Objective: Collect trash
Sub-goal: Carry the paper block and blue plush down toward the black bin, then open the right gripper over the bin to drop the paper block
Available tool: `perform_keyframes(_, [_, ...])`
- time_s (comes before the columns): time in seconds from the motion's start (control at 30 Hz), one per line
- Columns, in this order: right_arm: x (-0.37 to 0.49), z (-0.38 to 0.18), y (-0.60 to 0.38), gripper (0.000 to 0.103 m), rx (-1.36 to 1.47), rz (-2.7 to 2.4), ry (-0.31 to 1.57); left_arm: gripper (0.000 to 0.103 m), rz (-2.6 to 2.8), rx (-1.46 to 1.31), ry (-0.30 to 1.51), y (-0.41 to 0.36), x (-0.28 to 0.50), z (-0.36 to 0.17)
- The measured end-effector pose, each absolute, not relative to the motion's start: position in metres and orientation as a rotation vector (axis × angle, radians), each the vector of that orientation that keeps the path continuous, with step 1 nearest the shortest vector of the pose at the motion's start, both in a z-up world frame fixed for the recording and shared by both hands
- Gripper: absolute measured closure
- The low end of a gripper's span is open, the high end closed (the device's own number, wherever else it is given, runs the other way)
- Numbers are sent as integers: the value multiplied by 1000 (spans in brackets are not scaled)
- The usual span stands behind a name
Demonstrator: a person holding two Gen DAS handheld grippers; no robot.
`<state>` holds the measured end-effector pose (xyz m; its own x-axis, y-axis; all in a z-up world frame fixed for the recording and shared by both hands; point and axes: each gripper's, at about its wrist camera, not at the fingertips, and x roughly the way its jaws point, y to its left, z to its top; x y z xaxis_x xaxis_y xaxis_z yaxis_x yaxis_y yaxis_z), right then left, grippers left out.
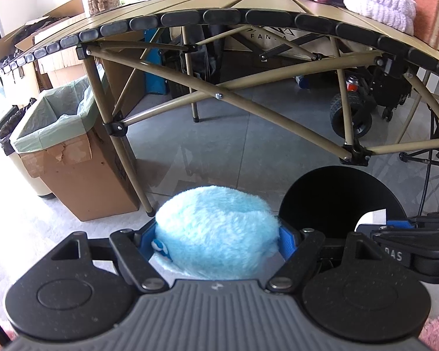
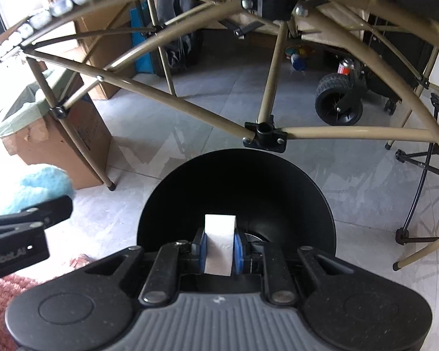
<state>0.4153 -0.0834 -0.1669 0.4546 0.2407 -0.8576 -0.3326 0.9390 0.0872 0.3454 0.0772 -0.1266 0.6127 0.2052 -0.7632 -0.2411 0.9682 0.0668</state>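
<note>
At far left, a brown cardboard box lined with a pale green plastic bag (image 1: 58, 122) stands on the grey tiled floor (image 1: 234, 134) just beside one leg of the tan folding bench with a slatted top and crossed metal struts (image 1: 219, 3). Nearer me, my left claw (image 1: 216, 242) is clamped around a fluffy light-blue plush ball (image 1: 216, 228), its blue pads (image 1: 284, 238) pressed into the fur on both sides, holding it above the floor in front of the bench. To the right of it, my right claw (image 2: 221, 248) is pinched tight on a white flat tab (image 2: 219, 239) that sticks up at the near edge of a round black bowl-shaped dish (image 2: 234, 187), which hangs over the tiles below the bench's frame. Farther right, under the bench, sit a black rubber-tyred wheel (image 2: 338, 102) and a red-and-white canister (image 2: 344, 68). At the bottom edge, a pink shaggy rug (image 2: 3, 298) shows.
</note>
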Motion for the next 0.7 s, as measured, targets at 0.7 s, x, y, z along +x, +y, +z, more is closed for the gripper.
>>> perform_keyframes(0.7, [448,-214,-66,74,-97,302,1207,25,291,-61,922,94,367,-142])
